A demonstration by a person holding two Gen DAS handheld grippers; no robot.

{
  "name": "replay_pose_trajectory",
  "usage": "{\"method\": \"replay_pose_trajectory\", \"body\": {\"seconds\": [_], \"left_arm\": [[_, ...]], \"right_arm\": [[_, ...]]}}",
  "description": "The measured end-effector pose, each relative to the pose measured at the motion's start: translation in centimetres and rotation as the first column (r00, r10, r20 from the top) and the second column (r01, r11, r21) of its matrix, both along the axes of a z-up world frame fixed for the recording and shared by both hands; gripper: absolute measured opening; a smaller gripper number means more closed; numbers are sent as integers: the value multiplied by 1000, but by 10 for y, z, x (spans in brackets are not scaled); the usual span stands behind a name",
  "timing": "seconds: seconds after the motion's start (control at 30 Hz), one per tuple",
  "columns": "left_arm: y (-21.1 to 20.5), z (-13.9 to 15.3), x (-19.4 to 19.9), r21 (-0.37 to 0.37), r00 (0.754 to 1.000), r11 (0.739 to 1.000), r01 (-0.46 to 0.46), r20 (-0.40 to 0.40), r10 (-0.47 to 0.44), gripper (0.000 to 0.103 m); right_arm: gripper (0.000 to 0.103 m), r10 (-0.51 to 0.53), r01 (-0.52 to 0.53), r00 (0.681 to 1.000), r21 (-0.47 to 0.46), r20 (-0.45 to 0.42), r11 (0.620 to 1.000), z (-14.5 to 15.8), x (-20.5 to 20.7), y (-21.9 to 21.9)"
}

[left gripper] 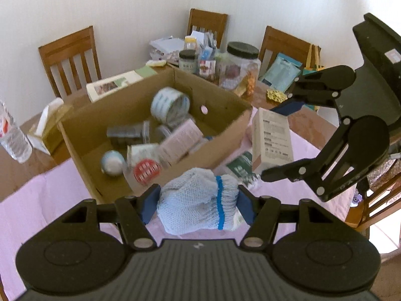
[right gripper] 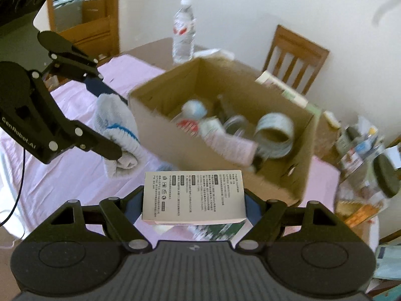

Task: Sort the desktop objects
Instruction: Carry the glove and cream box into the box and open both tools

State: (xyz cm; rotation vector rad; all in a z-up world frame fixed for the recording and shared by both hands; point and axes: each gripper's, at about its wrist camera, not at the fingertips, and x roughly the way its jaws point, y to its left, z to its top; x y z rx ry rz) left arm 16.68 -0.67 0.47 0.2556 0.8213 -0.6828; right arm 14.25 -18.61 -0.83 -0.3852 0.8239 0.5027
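Left gripper (left gripper: 198, 204): clenched on a bundled knit glove (left gripper: 198, 204), raised at the cardboard box's (left gripper: 225, 148) near edge.
Right gripper (right gripper: 194, 207): clamped across a small printed carton (right gripper: 193, 197), held level beside the box's near corner, above the pink tablecloth (right gripper: 62, 175).
Handling: glove looks soft, light, squashy, best pinched mid-bundle; carton seems light, stiff, crushable, best gripped across its flat sides.
Pose: both grippers angle toward the box.
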Motion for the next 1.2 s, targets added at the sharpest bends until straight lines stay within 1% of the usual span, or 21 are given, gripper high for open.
{"method": "replay_pose_trajectory", "body": {"seconds": [0.13, 0.33, 0.43, 0.57, 0.63, 0.67, 0.7, 0.73, 0.8, 0.83, 0.9, 1.0, 1.07, 1.2], "left_arm": [[1, 11, 18, -8, 1000, 1000, -11, 18, 11, 64], [0, 29, 47, -3, 996, 997, -71, 62, 71, 64], [1, 33, 61, 5, 993, 996, -94, 77, 93, 64], [3, 31, 78, 32, 987, 991, -132, 95, 128, 65], [5, 28, 84, 49, 983, 987, -155, 103, 149, 75], [6, 26, 87, 61, 981, 983, -171, 107, 164, 87], [8, 24, 88, 66, 975, 978, -196, 117, 187, 92], [10, 23, 89, 65, 972, 975, -213, 119, 204, 92], [12, 21, 92, 62, 971, 973, -223, 97, 217, 92], [14, 19, 93, 60, 970, 971, -231, 84, 226, 92], [16, 16, 93, 56, 969, 968, -243, 60, 239, 93], [15, 14, 88, 48, 971, 970, -237, 34, 235, 93], [13, 13, 82, 47, 974, 973, -226, 28, 225, 93], [8, 14, 73, 69, 976, 974, -216, 27, 215, 93]], "right_arm": [[83, -8, 8, 999, 3, 36, 1000, 13, 15, -1], [83, 25, -25, 997, 4, 70, 1000, 26, 48, -9], [83, 27, -28, 997, 9, 78, 1000, 27, 67, -14], [83, 30, -31, 997, 12, 78, 999, 28, 89, -19], [83, 29, -30, 997, 11, 73, 999, 27, 98, -21], [84, 24, -25, 997, 10, 71, 1000, 26, 101, -22], [87, 19, -20, 997, 10, 69, 1000, 25, 105, -23], [90, 13, -13, 998, 8, 65, 1000, 23, 107, -23], [102, 5, -6, 997, 5, 76, 1000, 19, 109, -24], [103, 6, -7, 997, 3, 77, 1000, 17, 109, -24], [103, 13, -13, 997, -1, 79, 1000, 15, 108, -24], [103, 26, -24, 997, -19, 75, 1000, 12, 106, -21], [103, 32, -31, 997, -23, 68, 999, 11, 104, -20], [103, 28, -27, 997, -22, 65, 999, 11, 98, -19]]}}
